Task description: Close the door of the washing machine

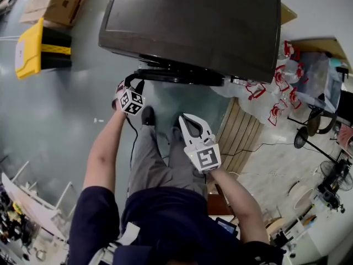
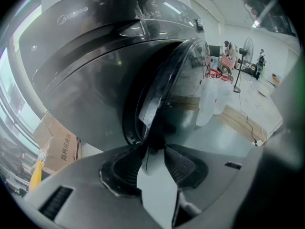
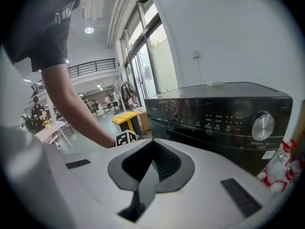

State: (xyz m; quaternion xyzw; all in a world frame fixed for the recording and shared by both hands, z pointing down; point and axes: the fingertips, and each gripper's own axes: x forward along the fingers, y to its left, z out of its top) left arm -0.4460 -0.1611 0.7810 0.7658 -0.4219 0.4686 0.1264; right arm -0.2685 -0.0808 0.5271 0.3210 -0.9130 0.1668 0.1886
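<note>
Right tongs (image 3: pixel 150 142) hang closed and empty; left tongs (image 2: pixel 153 151) pinch the rim of the open door (image 2: pixel 164 87) fronting the washer (image 1: pixel 193 21): rigid, hinged, probably light, best pushed at that rim.

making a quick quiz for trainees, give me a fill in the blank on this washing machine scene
1. The left tool grips the edge of the washing machine's ___.
2. That part stands ___, not shut.
3. The right tool holds ___.
Missing: door; open; nothing.
</note>
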